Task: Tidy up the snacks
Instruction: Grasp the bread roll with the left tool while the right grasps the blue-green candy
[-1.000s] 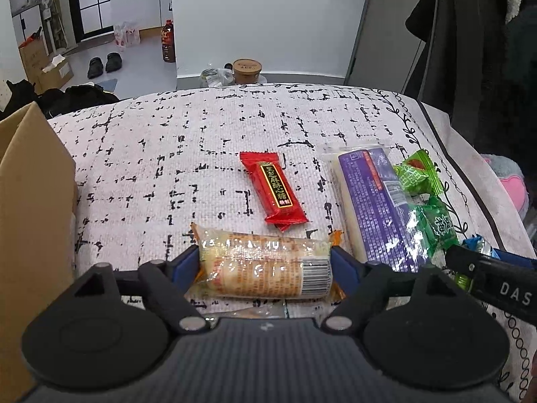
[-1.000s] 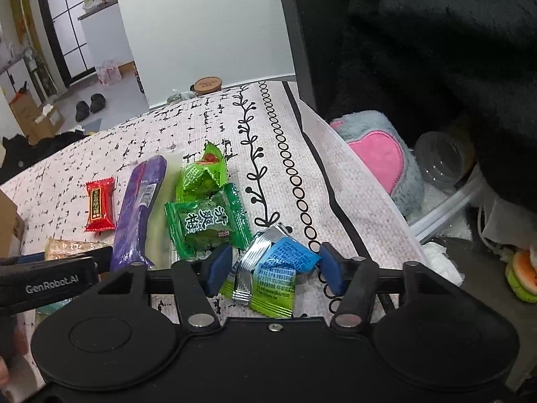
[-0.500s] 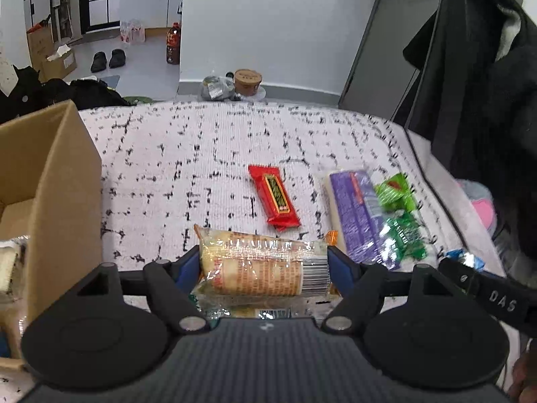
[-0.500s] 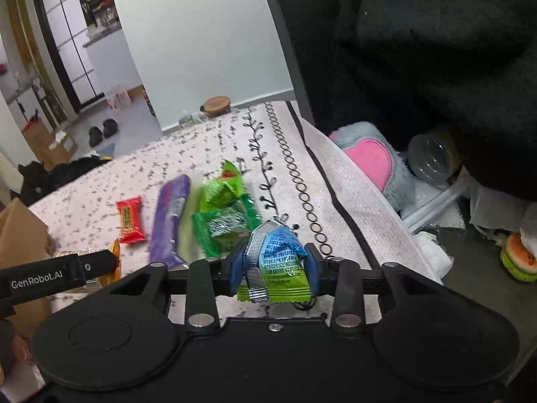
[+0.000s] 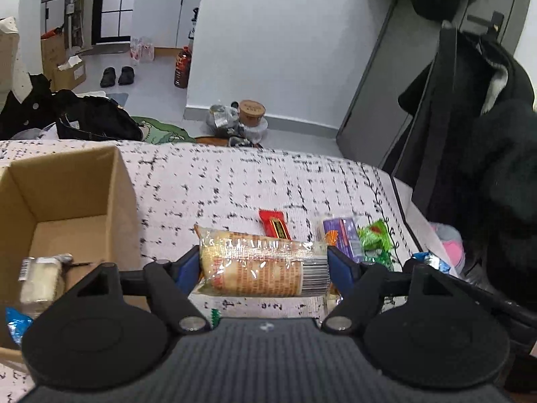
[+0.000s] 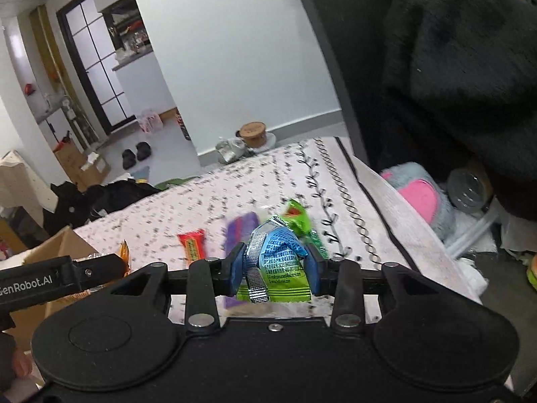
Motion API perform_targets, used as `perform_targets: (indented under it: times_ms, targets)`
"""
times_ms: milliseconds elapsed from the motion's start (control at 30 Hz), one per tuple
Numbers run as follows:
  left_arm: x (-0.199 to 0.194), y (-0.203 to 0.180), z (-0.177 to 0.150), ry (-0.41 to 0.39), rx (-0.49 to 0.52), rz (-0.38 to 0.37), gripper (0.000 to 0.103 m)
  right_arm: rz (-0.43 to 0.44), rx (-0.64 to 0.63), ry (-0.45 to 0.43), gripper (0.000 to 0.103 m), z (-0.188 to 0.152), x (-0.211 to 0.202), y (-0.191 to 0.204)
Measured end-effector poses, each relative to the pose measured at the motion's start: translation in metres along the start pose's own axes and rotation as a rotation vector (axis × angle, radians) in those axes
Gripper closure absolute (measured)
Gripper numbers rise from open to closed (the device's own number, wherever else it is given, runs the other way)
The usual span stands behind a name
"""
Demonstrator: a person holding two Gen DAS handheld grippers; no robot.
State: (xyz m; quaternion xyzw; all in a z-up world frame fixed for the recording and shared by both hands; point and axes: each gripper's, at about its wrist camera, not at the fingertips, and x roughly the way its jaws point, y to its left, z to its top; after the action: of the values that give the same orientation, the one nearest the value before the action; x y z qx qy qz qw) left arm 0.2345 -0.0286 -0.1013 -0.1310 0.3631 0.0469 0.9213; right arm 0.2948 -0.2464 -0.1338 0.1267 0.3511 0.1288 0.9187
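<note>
My left gripper [image 5: 263,267] is shut on an orange biscuit packet [image 5: 261,263] and holds it above the patterned cloth, just right of an open cardboard box [image 5: 72,198]. The box holds a pale wrapped snack [image 5: 40,278] and a blue wrapper [image 5: 15,324]. My right gripper [image 6: 273,265] is shut on a blue and green candy packet [image 6: 280,265], lifted off the cloth. A red bar [image 5: 273,223], a purple packet [image 5: 342,236] and green packets [image 5: 374,236] lie on the cloth beyond. The left gripper also shows in the right wrist view [image 6: 97,265].
The cloth-covered table [image 5: 235,181] ends at the right beside a dark coat [image 5: 486,154] and a pink and grey plush [image 6: 419,198]. On the floor beyond are a lidded tub [image 5: 251,114], a bottle [image 5: 183,70], shoes [image 5: 117,75] and black bags [image 5: 87,117].
Both grippers have risen from the cloth with their packets. The left one has moved left, so the box interior now shows. The right gripper closed on the candy packet and lifted it.
</note>
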Motion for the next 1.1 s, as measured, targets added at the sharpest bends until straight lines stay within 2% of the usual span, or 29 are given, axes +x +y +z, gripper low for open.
perform_targets:
  times_ms: [467,800,1000,1100]
  targets:
    - [-0.038,0.041,0.013,-0.059,-0.059,0.047,0.027,0.125,-0.05,-0.031,0.067,0.009,-0.005,0.054]
    - [-0.053,0.07,0.016,-0.071,-0.106,0.113,0.027,0.217,-0.105,-0.05,0.067,0.009,-0.007,0.085]
    - [-0.064,0.098,0.021,-0.088,-0.128,0.177,0.027,0.33,-0.124,-0.042,0.067,0.006,-0.005,0.105]
    - [-0.068,0.111,0.023,-0.087,-0.134,0.208,0.027,0.416,-0.151,-0.029,0.067,0.005,-0.005,0.117]
